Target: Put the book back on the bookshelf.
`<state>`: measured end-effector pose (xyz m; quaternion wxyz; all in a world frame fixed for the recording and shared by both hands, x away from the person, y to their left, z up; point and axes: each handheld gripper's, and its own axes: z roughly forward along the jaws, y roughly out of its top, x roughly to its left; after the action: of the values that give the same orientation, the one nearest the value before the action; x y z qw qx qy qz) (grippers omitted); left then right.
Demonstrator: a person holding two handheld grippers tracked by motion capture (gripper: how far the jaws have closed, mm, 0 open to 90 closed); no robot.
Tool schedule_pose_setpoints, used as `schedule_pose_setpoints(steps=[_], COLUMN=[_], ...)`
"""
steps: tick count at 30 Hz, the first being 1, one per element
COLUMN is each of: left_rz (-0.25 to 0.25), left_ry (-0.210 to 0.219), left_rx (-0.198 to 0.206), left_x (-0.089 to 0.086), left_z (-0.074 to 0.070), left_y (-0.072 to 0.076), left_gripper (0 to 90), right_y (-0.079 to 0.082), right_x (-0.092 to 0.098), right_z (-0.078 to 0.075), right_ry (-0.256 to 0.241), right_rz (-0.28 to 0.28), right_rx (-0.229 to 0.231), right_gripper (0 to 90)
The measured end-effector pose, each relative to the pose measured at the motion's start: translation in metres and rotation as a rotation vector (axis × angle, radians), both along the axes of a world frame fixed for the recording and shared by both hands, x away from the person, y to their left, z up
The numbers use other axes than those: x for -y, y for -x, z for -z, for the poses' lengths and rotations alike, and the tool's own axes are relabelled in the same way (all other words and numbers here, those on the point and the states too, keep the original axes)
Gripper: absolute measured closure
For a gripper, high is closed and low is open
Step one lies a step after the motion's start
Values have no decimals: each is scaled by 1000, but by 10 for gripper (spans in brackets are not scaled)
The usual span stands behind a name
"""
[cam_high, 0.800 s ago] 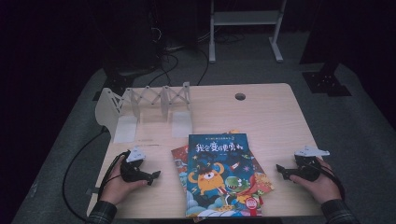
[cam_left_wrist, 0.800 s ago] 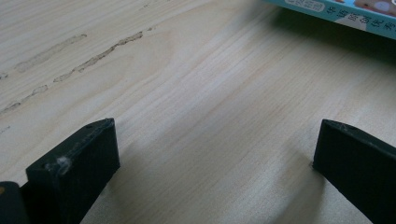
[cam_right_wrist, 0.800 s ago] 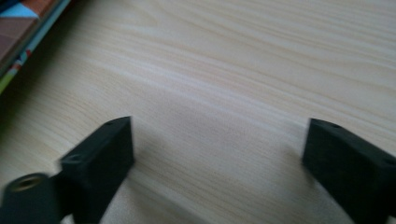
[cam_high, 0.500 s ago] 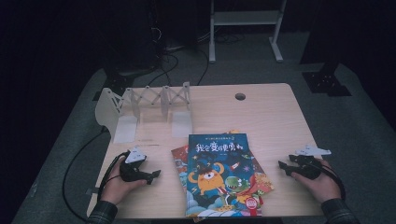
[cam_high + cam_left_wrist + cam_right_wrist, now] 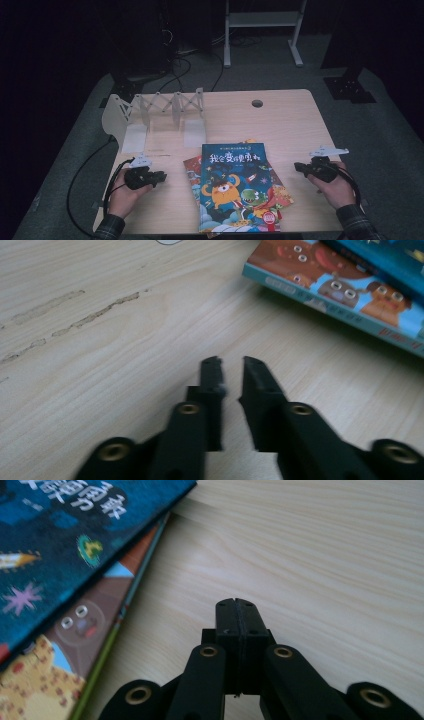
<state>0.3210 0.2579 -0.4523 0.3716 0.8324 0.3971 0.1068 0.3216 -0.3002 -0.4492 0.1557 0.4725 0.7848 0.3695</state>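
Observation:
A stack of picture books lies at the table's front middle. The top one, a blue book [image 5: 235, 185] with an orange monster on its cover, rests on others that stick out at its left [image 5: 191, 167]. My left gripper [image 5: 163, 176] lies on the wood left of the stack, pointing at it. Its jaws [image 5: 228, 371] stand a narrow gap apart with nothing between them, and the stack's edge [image 5: 345, 295] is ahead to the right. My right gripper [image 5: 298, 166] rests right of the stack, shut and holding nothing [image 5: 235, 605], with the blue book [image 5: 75, 525] to its left.
A white folding rack [image 5: 155, 112] stands at the back left of the wooden table [image 5: 290, 125]. A small round hole [image 5: 257, 103] sits near the far edge. Cables trail from both grippers, and a white metal stand [image 5: 262, 20] is on the floor beyond.
The right gripper has shifted a little farther up the table, away from the person. The left gripper has barely moved. The books lie as before.

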Motion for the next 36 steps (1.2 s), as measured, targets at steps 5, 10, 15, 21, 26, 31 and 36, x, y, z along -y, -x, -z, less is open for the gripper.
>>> schedule_pose_setpoints(steps=[5,10,15,21,26,31,36], left_rz=[1,15,29,36,36,35,51], left_ry=[11,18,41,62,75,72,62], left_rx=[-22,-8,1,-2,-8,1,5], left_x=[8,19,28,34,36,38,44], left_z=[-7,-13,-19,-20,-22,-23,-23], left_y=[-3,-6,-11,-21,-25,-28,-32], left_gripper=[899,898,899,893,885,878,862], right_y=[-13,-27,-38,-49,-56,-57,-58], right_x=[-12,-30,-47,-63,-76,-78,-80], right_z=[-2,-7,-8,-5,-4,-5,-4], right_ry=[-38,-57,-42,-30,12,14,11], right_rz=[-36,-62,-90,-115,-131,-128,-133], right_rx=[-10,-3,-3,-18,-15,-14,-11], right_gripper=[894,894,894,893,893,894,894])
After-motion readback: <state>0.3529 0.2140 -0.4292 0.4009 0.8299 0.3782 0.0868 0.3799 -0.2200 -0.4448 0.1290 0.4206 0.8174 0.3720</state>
